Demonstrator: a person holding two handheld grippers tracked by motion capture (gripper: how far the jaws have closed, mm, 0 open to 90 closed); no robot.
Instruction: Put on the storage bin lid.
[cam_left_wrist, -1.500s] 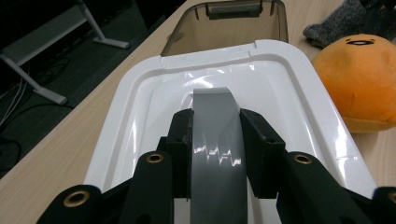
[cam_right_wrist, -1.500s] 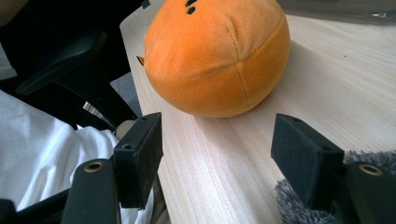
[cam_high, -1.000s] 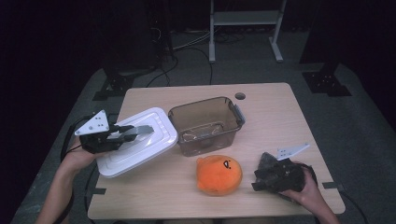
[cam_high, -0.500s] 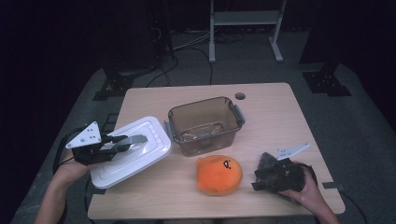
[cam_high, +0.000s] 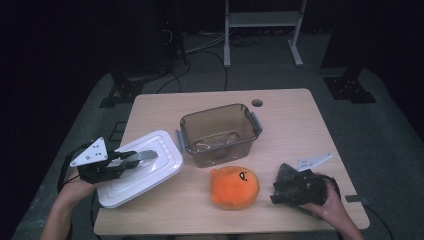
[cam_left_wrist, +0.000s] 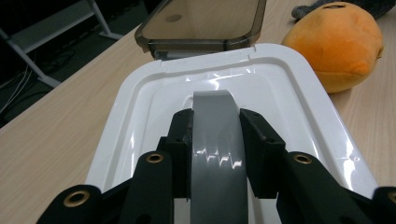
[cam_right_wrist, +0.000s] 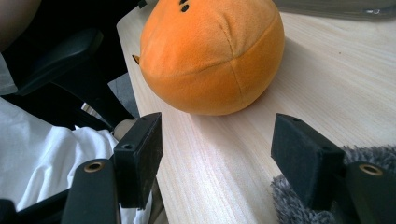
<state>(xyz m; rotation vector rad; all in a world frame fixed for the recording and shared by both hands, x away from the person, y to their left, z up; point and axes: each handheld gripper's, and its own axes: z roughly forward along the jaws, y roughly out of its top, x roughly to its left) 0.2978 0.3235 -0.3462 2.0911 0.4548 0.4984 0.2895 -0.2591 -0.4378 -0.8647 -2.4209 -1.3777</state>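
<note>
Your left gripper (cam_high: 142, 158) has carried the lid (cam_high: 150, 172) away from the box (cam_high: 220, 132) toward your edge of the table (cam_high: 290, 120) since a second ago, and lower too; your right gripper (cam_high: 280, 192) has kept its place. The white lid now lies at the table's front left, its near corner hanging past the edge, its far corner just beside the box. Your left jaws are clamped on both sides of the lid's grey handle (cam_left_wrist: 217, 140), as the left gripper view shows, the pads (cam_left_wrist: 182, 140) pressing on it. The clear brown box stands uncovered at the table's middle. In front of it, near your edge, sits the orange plush (cam_high: 235, 186), close to the lid's right side but apart from it. Your right gripper rests at the front right, pointing at the plush, its jaws wide apart and holding nothing, bare wood between them. A grey furry thing (cam_right_wrist: 299, 205) lies against its right jaw.
</note>
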